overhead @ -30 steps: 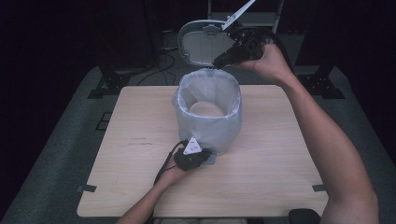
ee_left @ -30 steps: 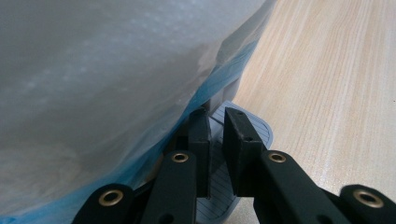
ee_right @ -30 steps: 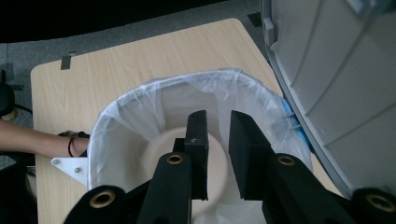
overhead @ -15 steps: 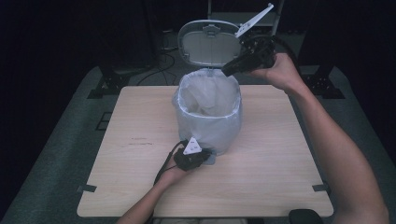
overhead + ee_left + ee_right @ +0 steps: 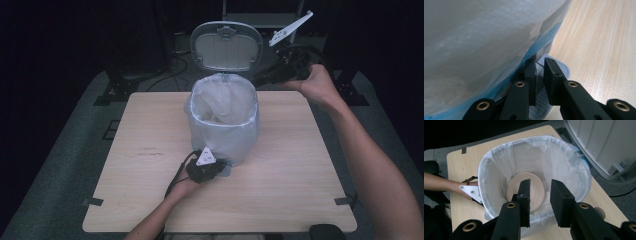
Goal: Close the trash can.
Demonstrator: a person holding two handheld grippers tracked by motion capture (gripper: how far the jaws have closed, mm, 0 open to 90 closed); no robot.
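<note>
Bin [image 5: 223, 131] lid [image 5: 226, 46] stands raised beside the spread, empty right tongs [image 5: 260, 79]; left tongs [image 5: 220, 167] pressed together on the pedal [image 5: 554, 87].

Counter [image 5: 150, 150]: I see a pale wood-grain top with rounded corners, lit from above. Dark tape tabs [image 5: 92, 202] at its 7 and 4 o'clock corners. Floor [image 5: 60, 165]: grey carpet all round the counter. Black stand feet [image 5: 112, 92] at 10 o'clock and at 2 o'clock; black cables [image 5: 175, 70] trail on the floor near 11 o'clock. Pale shelf frame [image 5: 260, 17] at 12 o'clock. Beyond, the room is dark.
</note>
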